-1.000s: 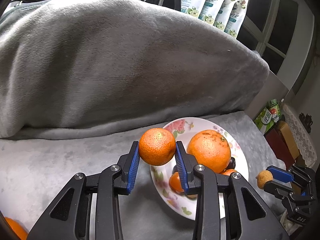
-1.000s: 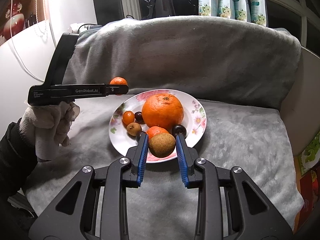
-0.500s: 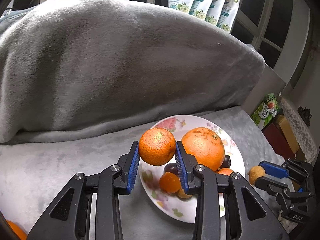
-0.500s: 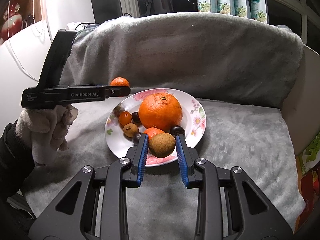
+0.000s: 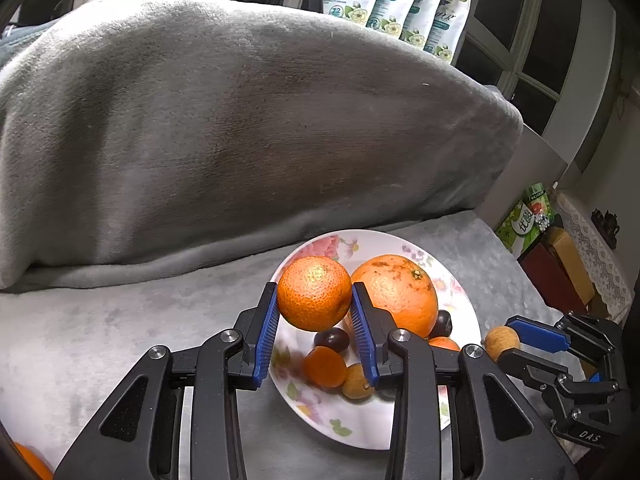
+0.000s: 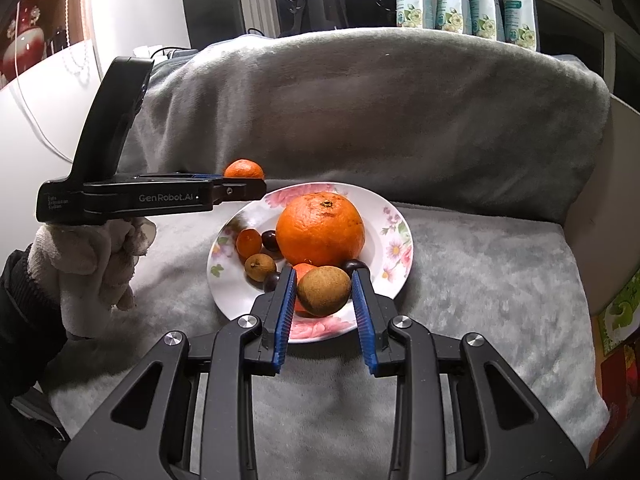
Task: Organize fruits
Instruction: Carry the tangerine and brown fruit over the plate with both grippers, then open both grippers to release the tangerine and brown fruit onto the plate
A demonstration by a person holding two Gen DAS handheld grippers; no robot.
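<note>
My left gripper [image 5: 314,320] is shut on a small mandarin [image 5: 314,293] and holds it above the left rim of the floral plate [image 5: 404,242]. From the right wrist view the mandarin [image 6: 244,169] sits at the left gripper's tip [image 6: 250,184]. My right gripper [image 6: 323,300] is shut on a brown longan [image 6: 324,290] above the plate's near rim [image 6: 392,284]; it also shows in the left wrist view [image 5: 501,342]. The plate holds a large orange [image 6: 320,234], a kumquat [image 6: 249,241], a small longan [image 6: 260,266] and dark cherries [image 6: 270,239].
A grey blanket [image 6: 360,120] covers the sofa back and seat [image 6: 480,280]. Pouches [image 5: 400,4] stand on the window sill behind. Another orange fruit [image 5: 30,462] lies at the lower left. Boxes [image 5: 560,272] stand off the sofa's right end.
My left gripper has carried the mandarin rightward, from beside the plate to over its left rim. The right gripper with the longan has stayed over the near rim.
</note>
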